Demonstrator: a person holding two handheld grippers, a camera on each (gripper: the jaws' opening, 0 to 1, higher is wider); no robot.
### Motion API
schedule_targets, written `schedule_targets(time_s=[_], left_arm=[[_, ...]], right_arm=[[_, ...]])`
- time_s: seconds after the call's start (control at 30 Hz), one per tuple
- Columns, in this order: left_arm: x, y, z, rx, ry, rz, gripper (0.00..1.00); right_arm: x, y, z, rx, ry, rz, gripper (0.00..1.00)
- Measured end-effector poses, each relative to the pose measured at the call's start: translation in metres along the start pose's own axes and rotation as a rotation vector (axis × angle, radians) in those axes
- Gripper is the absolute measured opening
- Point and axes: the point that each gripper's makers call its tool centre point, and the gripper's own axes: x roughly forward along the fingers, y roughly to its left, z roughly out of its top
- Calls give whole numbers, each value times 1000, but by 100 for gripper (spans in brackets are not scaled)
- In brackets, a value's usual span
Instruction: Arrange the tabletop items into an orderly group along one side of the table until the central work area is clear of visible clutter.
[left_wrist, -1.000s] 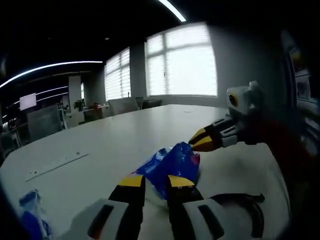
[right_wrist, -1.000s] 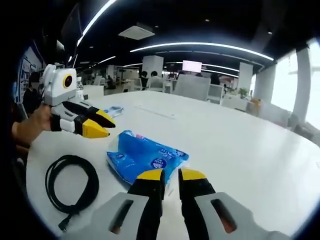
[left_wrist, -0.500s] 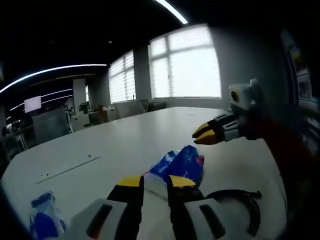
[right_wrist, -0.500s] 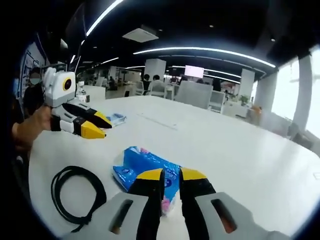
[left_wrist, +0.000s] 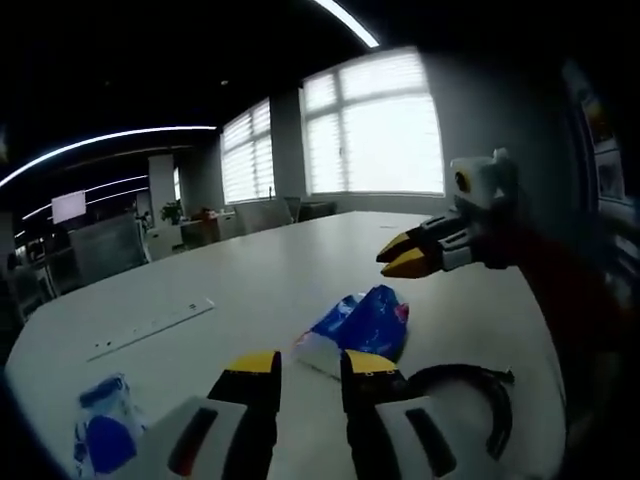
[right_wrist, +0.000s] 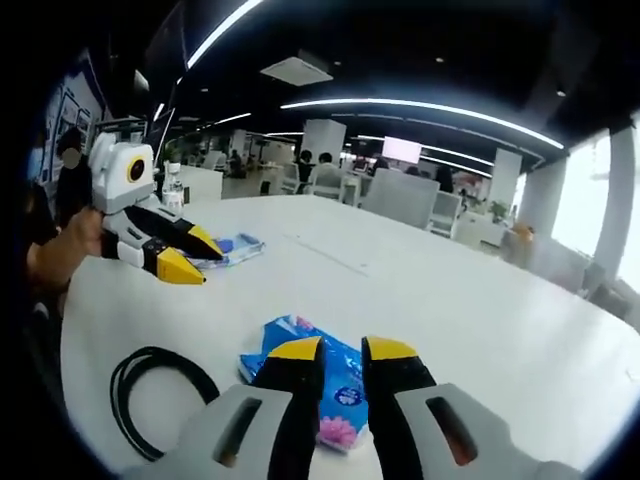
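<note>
Tissue pack (left_wrist: 362, 326), blue and white, lies on the white table (left_wrist: 260, 290) at lower centre of the left gripper view, just past the left hand-held gripper (left_wrist: 306, 365); its near edge is hidden behind the yellow tips. In the right gripper view the same tissue pack (right_wrist: 340, 372) sits low in the centre, partly covered by the right hand-held gripper (right_wrist: 339, 349), so I cannot tell whether the tips touch it. Both grippers have their 2 jaws drawn nearly together with a narrow gap, and neither visibly holds anything.

A black cable (left_wrist: 478, 395) curls at the lower right of the left gripper view, its near part cut off behind the gripper body; in the right gripper view the cable (right_wrist: 150, 385) loops at the lower left, running out of the frame. A second, smaller blue-and-white packet (left_wrist: 105, 435) lies at the lower left of the left gripper view, its print too blurred to read. A thin pale strip (left_wrist: 150, 328) lies flat on the table at left; what it is I cannot make out. Chairs and windows behind are dim.
</note>
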Motion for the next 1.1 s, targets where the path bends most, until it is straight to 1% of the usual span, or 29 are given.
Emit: schedule_targets(time_s=[0.23,0.33,0.4,0.47,0.53,0.63,0.77,0.87,0.97,1.1], left_arm=[[-12,10,-2,-29,-4,19,24],[-19,8,-4,-26,-3,17,25],[-21,13,-3,-23,-5,20,25],[-31,13,-4,-39,-17,35,25],[-35,17,-5,-51,-22,41,26],[-41,21,-9,-48,-9,55,26],[-48,33,-11,-58,2,76,26],[-54,36,-13,-54,6,91,26],[-62,40,-14,-52,11,102,27],[-74,43,-13,-49,14,101,28]], right_arm=[[11,7,7,-21,5,29,15],[16,11,11,-23,3,46,15],[20,15,13,-27,1,53,15],[24,18,15,-28,0,66,16],[28,21,18,-34,0,73,17],[32,26,24,-43,-11,85,17],[39,33,34,-40,-38,104,17],[45,40,39,-50,-42,122,17],[52,46,42,-58,-43,138,17],[60,58,44,-66,-46,164,18]])
